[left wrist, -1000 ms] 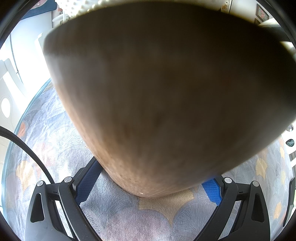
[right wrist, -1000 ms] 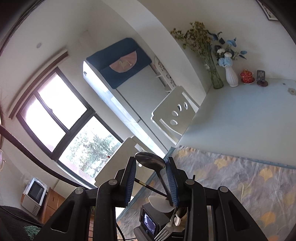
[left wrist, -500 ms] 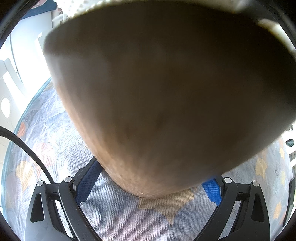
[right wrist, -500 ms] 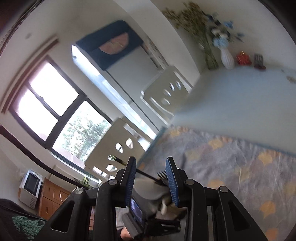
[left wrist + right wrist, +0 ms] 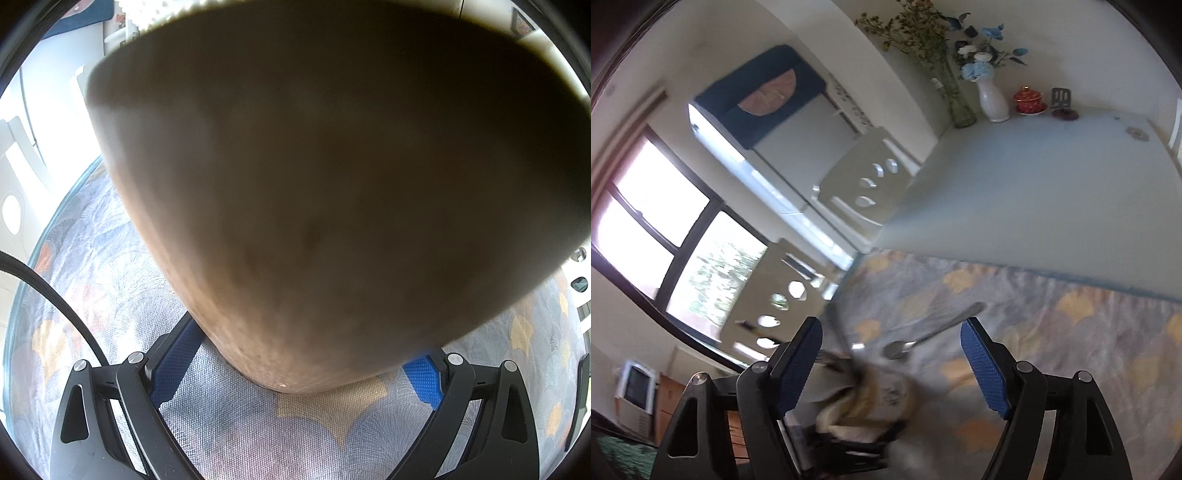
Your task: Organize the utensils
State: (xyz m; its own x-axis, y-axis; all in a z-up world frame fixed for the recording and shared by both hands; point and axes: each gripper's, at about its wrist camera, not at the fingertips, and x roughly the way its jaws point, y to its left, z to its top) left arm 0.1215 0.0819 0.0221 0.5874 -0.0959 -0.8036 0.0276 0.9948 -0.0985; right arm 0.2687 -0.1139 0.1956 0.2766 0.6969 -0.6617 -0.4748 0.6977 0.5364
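Note:
A brown, rounded utensil holder (image 5: 314,184) fills the left wrist view, standing on the patterned mat (image 5: 332,435). My left gripper (image 5: 306,343) is shut on its lower part, one blue pad against each side. In the right wrist view the same holder (image 5: 882,398) appears blurred, low between the fingers, with a dark handle (image 5: 842,339) and fork tines sticking out. My right gripper (image 5: 890,325) hangs just above it; its jaws have just been opening and nothing is between the pads. A silver spoon (image 5: 934,332) seems to lie on the mat beyond the holder.
The mat (image 5: 1071,332) covers the near part of a pale blue table (image 5: 1034,192). Flower vases (image 5: 991,99), a red lidded cup (image 5: 1028,99) and a small stand sit at the far corner. White chairs (image 5: 864,184) stand along the table's left edge.
My right gripper has dropped towards the holder and its jaws have spread. The dark-handled ladle that sat between its pads is no longer there. The left gripper and holder have not moved.

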